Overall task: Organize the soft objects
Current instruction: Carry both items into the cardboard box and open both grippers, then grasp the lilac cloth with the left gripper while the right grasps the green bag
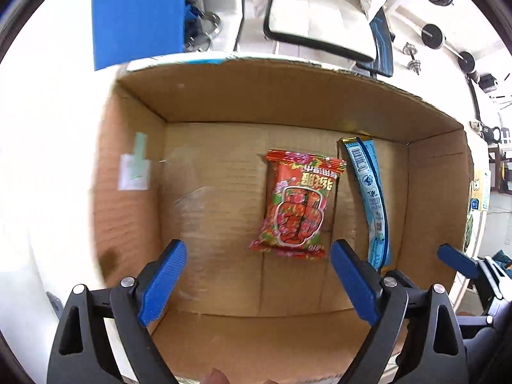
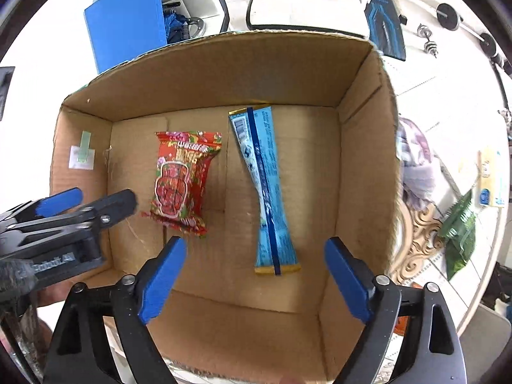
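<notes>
An open cardboard box (image 1: pixel 288 96) (image 2: pixel 224 64) holds a red snack packet (image 1: pixel 297 201) (image 2: pixel 182 176) and a long light-blue packet (image 1: pixel 371 192) (image 2: pixel 268 192), side by side on its floor. My left gripper (image 1: pixel 257 284) is open and empty above the box's near edge, with the red packet just ahead of it. My right gripper (image 2: pixel 254 281) is open and empty above the box, with the blue packet's near end between its fingers' line. The left gripper also shows at the left of the right wrist view (image 2: pixel 92 203).
A white table carries a green packet (image 2: pixel 460 233), a purple-grey cloth (image 2: pixel 416 166) and a pale yellow packet (image 2: pixel 492 179) to the right of the box. A blue board (image 2: pixel 128 28), chairs and dumbbells (image 2: pixel 448 16) lie beyond.
</notes>
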Demonstrator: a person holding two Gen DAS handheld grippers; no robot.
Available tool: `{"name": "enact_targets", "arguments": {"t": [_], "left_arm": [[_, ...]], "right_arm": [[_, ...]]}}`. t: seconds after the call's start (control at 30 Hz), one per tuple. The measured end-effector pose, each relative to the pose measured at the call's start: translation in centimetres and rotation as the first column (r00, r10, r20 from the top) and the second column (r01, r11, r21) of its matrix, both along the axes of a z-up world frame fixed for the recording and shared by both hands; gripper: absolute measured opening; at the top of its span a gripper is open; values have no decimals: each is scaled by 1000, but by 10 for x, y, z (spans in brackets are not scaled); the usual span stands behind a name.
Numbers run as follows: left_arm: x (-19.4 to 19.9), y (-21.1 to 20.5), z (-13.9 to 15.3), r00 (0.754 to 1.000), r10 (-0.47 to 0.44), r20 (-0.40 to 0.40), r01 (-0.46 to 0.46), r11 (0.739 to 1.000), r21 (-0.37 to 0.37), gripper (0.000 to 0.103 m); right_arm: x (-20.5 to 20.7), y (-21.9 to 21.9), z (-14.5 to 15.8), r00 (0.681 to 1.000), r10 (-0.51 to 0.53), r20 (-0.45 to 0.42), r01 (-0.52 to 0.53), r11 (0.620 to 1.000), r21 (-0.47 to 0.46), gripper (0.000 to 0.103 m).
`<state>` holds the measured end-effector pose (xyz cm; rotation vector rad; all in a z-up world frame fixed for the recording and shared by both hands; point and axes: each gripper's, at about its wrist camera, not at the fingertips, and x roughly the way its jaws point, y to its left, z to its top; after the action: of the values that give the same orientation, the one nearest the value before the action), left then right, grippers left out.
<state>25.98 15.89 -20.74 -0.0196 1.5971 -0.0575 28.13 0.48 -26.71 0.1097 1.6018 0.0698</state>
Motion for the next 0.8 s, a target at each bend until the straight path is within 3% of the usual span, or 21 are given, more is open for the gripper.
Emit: {"name": "enact_targets", "arguments": {"t": [0.47,0.8], "left_arm": [[-60,7,57,987,8,158,-12,1000,23,92],[-102,-9,88,983,43,180,-46,999,14,92]], "right_arm": [[-69,-7,64,994,-11,113,12,1000,-11,97],[-116,-22,104,987,9,163,-17,998,52,97]]}}
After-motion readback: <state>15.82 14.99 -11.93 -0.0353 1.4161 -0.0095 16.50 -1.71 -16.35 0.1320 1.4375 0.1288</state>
